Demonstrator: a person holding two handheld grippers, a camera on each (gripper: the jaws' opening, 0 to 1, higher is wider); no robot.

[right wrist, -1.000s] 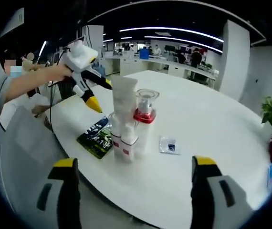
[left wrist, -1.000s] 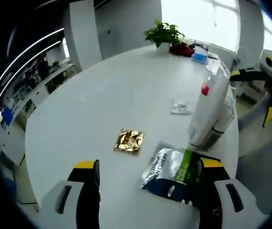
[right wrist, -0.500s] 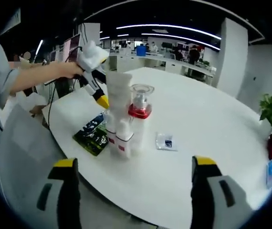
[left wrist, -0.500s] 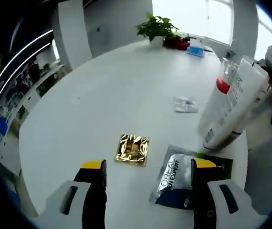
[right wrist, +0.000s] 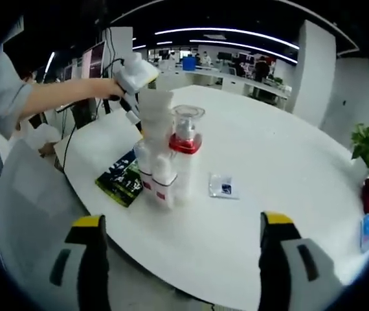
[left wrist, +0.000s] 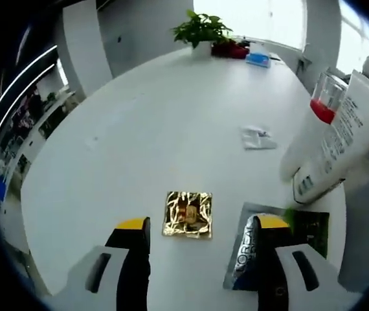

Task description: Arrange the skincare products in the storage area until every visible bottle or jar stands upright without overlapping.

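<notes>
White table (left wrist: 139,123) carries everything. In the left gripper view, the left gripper (left wrist: 197,236) is spread wide and empty at lower centre, a gold sachet (left wrist: 188,214) between its jaws and a dark sachet (left wrist: 281,243) under the right jaw. The tube (right wrist: 153,139) and bottle (right wrist: 183,159) stand upright, touching, left of centre in the right gripper view, a clear packet (right wrist: 224,187) beside them; the right gripper (right wrist: 179,243) is released too.

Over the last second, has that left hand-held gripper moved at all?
Yes. In the right gripper view, the left hand-held gripper has swung across the table, from beside the green packet to behind the white tube.
</notes>
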